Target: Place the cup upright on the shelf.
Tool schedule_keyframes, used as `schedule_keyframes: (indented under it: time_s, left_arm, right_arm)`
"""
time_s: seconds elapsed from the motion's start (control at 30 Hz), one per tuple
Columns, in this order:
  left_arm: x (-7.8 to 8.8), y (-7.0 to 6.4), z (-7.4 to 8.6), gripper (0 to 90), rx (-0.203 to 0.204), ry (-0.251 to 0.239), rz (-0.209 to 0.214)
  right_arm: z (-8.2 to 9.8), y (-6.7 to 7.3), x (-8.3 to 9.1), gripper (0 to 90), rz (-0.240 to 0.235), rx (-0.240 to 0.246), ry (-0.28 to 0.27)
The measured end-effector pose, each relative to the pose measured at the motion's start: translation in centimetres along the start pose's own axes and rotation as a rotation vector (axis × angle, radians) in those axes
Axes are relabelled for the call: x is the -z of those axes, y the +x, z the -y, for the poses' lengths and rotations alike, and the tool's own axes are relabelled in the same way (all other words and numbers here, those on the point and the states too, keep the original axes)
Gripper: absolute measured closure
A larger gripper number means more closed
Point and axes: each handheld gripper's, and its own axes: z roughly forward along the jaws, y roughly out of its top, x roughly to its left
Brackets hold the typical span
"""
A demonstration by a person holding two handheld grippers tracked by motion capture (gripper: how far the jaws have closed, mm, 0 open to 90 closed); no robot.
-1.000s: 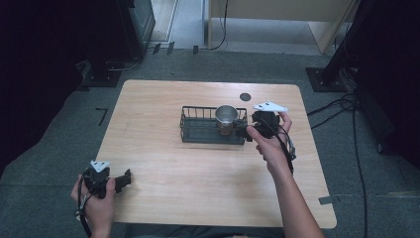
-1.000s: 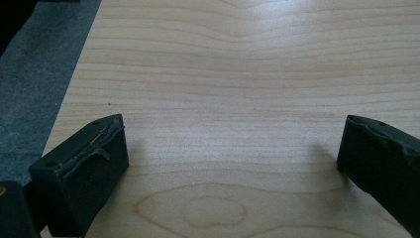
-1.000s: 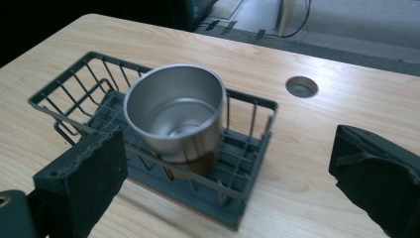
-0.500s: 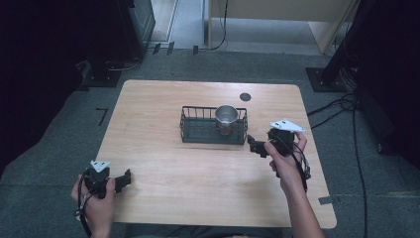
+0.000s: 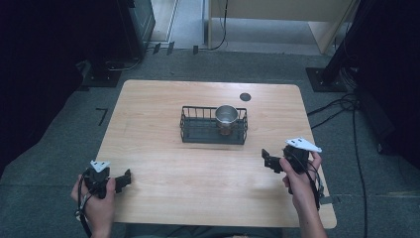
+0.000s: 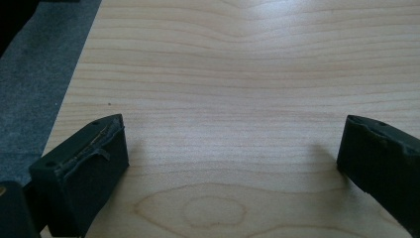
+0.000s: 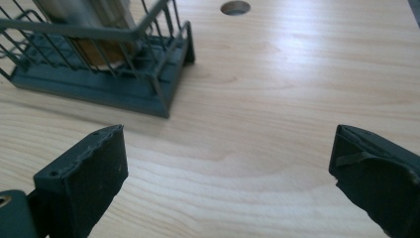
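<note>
Since a second ago the right gripper [image 5: 268, 160] has drawn back from the metal cup [image 5: 227, 115] and come down toward the near right part of the wooden table [image 5: 163, 99], while the left gripper [image 5: 125, 180] has stayed at the near left corner. The cup stands upright in the right end of the black wire basket [image 5: 198, 130], which sits at the middle of the table; the right gripper is now well apart from it, nearer the person and to the right, with its jaws spread wide and holding nothing. In the right gripper view the basket [image 7: 99, 84] lies ahead and to the left of the jaws, its thin bars rising from a flat dark base, and the cup [image 7: 84, 15] shows through them as a smooth, dull silver cylinder, cut off by the top edge. A round dark hole [image 7: 235, 7] is set in the pale, grained tabletop beyond. The left gripper is likewise released, its blocky black jaws wide apart over bare wood [image 6: 223, 99], with worn rubbery pads [image 6: 106, 144].
</note>
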Motion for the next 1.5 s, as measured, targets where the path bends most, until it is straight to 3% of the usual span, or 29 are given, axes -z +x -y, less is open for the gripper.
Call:
schedule_keyframes:
  time_s: [0.23, 0.77, 1.4, 1.5]
  left_arm:
    - [0.0, 0.0, 0.0, 0.0, 0.0, 0.0, 0.0]
    - [0.0, 0.0, 0.0, 0.0, 0.0, 0.0, 0.0]
    - [0.0, 0.0, 0.0, 0.0, -0.001, 0.001, 0.0]
    - [0.0, 0.0, 0.0, 0.0, 0.0, 0.001, 0.0]
  right_arm:
    - [1.9, -1.7, 0.5, 4.2, 0.042, -0.019, 0.026]
    - [5.7, -4.1, 0.9, 4.2, 0.099, -0.052, 0.067]
    - [9.7, -6.2, 1.9, 4.1, 0.18, -0.054, 0.138]
    - [10.2, -6.5, 2.0, 1.2, 0.193, -0.034, 0.142]
